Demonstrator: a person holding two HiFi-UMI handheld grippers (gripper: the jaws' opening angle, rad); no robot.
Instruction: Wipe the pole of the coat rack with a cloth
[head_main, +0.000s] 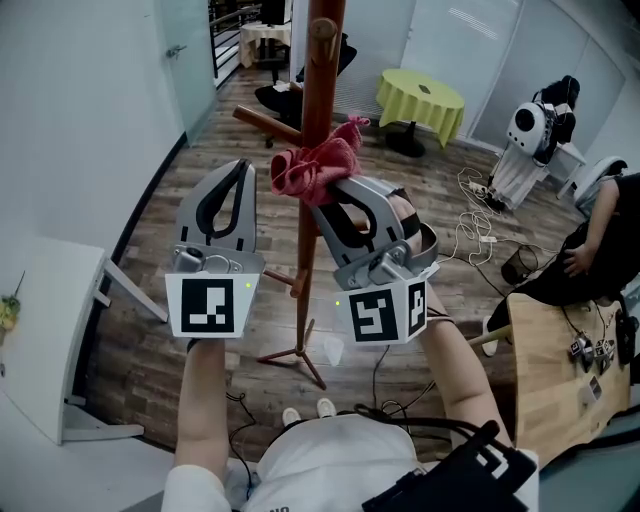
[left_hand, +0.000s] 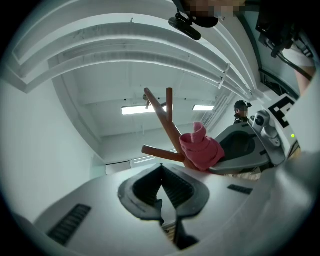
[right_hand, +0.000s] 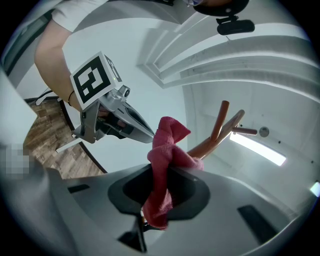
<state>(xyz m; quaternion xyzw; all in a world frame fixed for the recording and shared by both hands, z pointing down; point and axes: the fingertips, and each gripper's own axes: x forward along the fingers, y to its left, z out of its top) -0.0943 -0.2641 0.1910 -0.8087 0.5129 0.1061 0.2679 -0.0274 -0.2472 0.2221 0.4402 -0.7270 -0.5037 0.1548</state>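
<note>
Here the right gripper (head_main: 325, 196) has its jaws clamped on the pink cloth (head_main: 318, 168). The cloth bunches out past the jaw tips and lies against the near side of the coat rack's pole (head_main: 320, 80). The left gripper (head_main: 232, 172), jaws together on nothing, hangs just left of the pole, apart from the cloth.

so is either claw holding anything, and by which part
The right claw grips the crumpled pink cloth along its trailing end, the bunched rest against the brown wooden pole. The left claw is shut on nothing.
</note>
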